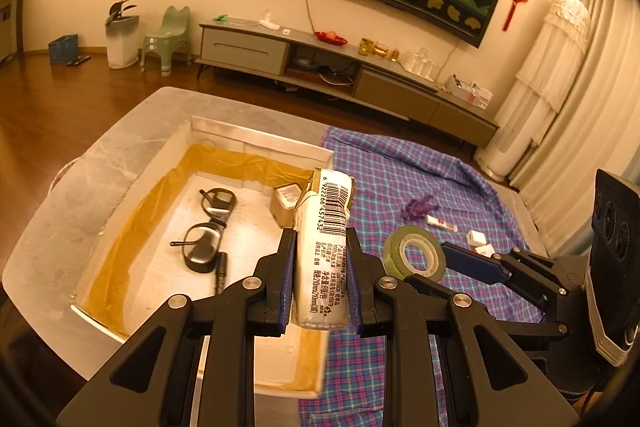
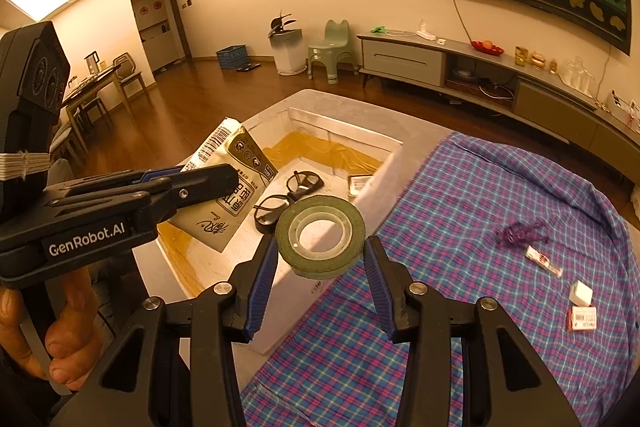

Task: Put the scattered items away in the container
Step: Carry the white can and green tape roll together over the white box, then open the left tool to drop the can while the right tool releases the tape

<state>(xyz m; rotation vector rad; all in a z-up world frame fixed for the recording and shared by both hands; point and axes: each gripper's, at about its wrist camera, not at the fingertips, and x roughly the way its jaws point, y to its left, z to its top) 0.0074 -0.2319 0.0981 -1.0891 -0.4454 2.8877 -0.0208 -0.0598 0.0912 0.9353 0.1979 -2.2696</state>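
Observation:
My left gripper (image 1: pixel 320 233) is shut on a white and gold tissue pack (image 1: pixel 324 227) with a barcode, held upright in the air over the right side of the white box (image 1: pixel 256 143). The box has a yellow lining and holds black glasses (image 1: pixel 208 227), a black pen (image 1: pixel 221 273) and a small carton (image 1: pixel 284 205). My right gripper (image 2: pixel 321 243) is shut on a green tape roll (image 2: pixel 322 235), lifted just right of the box (image 2: pixel 344 131) and beside the left gripper (image 2: pixel 216 179) with its pack (image 2: pixel 228 187).
A plaid cloth (image 2: pixel 500 187) covers the right of the grey table. On it lie a purple tangle (image 2: pixel 520 233), a small tube (image 2: pixel 544 261), a white cube (image 2: pixel 581 293) and a red and white packet (image 2: pixel 582 319). A hand (image 2: pixel 68 327) holds the left gripper.

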